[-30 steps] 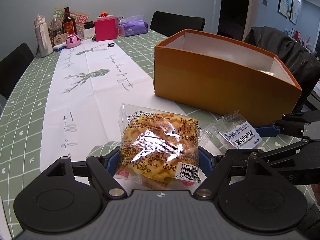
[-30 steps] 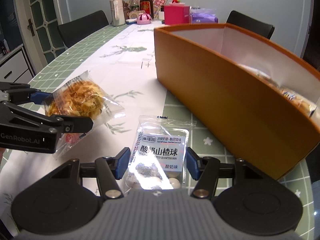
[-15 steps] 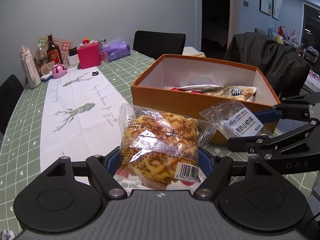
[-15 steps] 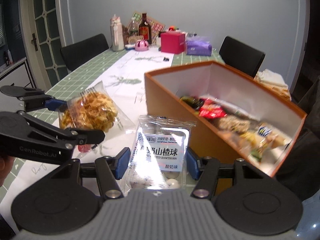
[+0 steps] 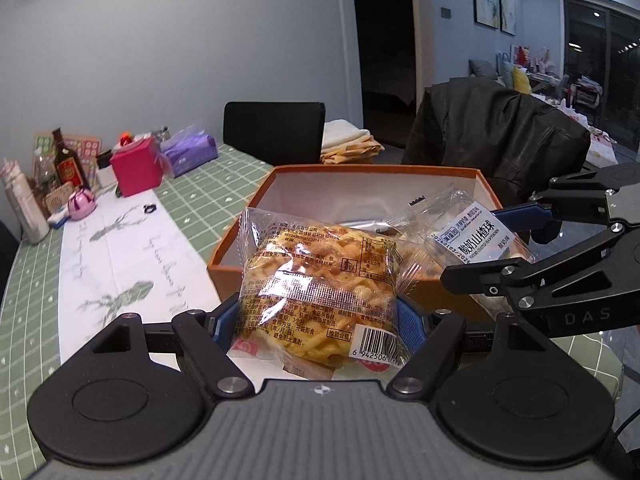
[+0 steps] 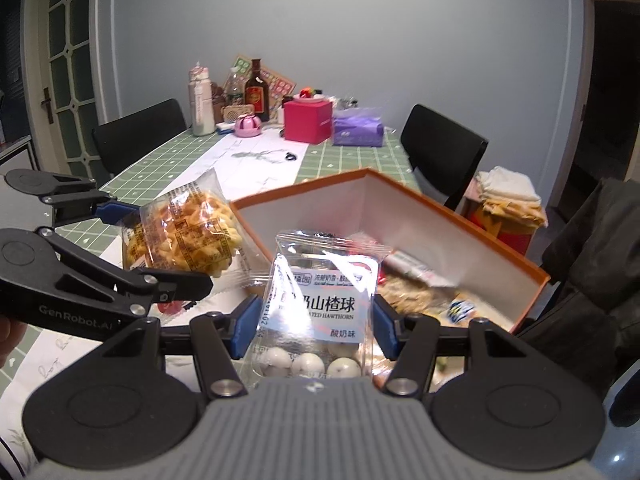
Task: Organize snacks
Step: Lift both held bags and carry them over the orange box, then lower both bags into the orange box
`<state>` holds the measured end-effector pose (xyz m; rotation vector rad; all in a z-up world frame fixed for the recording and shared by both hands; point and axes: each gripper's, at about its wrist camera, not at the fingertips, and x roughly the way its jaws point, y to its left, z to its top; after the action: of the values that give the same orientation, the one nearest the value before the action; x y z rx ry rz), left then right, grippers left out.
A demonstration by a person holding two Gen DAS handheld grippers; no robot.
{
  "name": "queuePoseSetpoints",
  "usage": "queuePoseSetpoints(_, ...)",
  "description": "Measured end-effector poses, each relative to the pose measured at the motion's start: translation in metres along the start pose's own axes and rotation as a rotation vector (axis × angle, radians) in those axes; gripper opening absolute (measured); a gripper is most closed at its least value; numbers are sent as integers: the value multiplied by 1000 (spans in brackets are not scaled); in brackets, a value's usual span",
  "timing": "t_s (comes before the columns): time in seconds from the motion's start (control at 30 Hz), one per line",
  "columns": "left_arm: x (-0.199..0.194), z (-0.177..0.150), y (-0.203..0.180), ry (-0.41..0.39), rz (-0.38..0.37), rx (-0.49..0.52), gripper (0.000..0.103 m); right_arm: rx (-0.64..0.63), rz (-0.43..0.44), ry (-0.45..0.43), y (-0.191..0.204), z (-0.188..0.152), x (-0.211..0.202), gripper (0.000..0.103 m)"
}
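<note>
Reading "COATED HAWTHORN" on hawthorn packet (image 6: 326, 312), "GenRobot.AI" on left hand-held gripper (image 6: 160, 248).

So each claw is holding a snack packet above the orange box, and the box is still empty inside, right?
Not empty. The right wrist view shows several packets already lying in the orange box. The rest holds: the left gripper grips the waffle packet, the right gripper the hawthorn ball packet.
</note>
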<state>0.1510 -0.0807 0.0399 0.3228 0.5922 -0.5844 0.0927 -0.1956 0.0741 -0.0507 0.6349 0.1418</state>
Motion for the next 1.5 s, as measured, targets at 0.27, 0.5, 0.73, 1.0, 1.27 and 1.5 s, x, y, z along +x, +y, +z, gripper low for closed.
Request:
queuePoseSetpoints(0.27,15,28,-10,-19,-42,68,89,14,-25,-16,-32,23,-5,58)
queuePoseSetpoints(0.5,30,48,-20,-28,-69,149,89,-9,-59,-11,-51,38,-3,58)
queuePoseSetpoints(0.73,49,70,-20,-30,-81,231,89,-34,-63,-14,-63,66,12,58)
queuePoseSetpoints(1.0,96,64,-10,95,-125,238,89,-20,-38,89,-72,69,67,58)
queuePoseSetpoints(1.27,133,54,-14,215,-132,262,89,6,-26,192,-76,56,113,58)
queuePoseSetpoints(1.5,152,51,-17,273,-123,298,89,10,-23,248,-78,51,137,58)
